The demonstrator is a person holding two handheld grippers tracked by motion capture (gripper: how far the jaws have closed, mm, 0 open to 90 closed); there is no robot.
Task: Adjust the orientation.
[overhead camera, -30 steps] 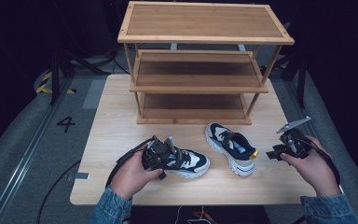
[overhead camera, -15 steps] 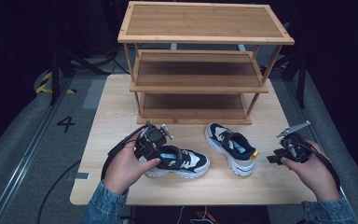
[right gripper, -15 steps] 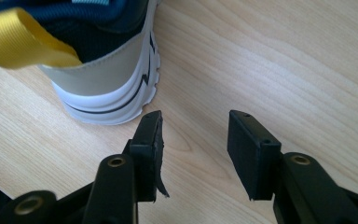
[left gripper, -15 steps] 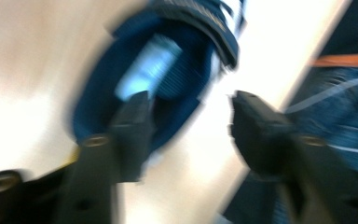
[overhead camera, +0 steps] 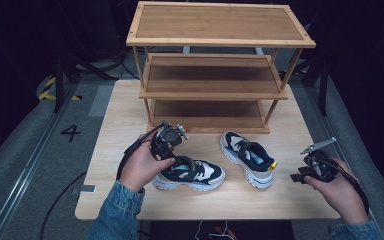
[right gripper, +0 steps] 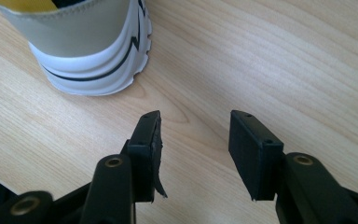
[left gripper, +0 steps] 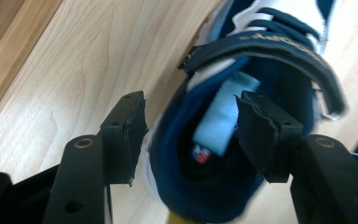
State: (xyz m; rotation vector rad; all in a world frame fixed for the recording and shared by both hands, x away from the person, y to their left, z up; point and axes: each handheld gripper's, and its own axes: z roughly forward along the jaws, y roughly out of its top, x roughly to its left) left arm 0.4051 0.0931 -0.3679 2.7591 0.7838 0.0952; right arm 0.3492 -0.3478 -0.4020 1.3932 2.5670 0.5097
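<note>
Wooden table (overhead camera: 120, 125) is holding two shoes, and the left gripper (overhead camera: 172, 131), jaws just opening, is hovering over the left shoe (overhead camera: 192, 172), while the right gripper (overhead camera: 314, 161) is waiting open beside the right shoe (overhead camera: 247, 157).

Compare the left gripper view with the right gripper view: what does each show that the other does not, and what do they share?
Left gripper view alone: the inside of a navy shoe, with its light blue tongue label and a strap, seen between the open left gripper, whose jaws have just been opening.

Right gripper view alone: the white and grey heel of the other shoe, well ahead of the open, empty right gripper.

Shared: a pair of black jaws over the light wooden table.
</note>
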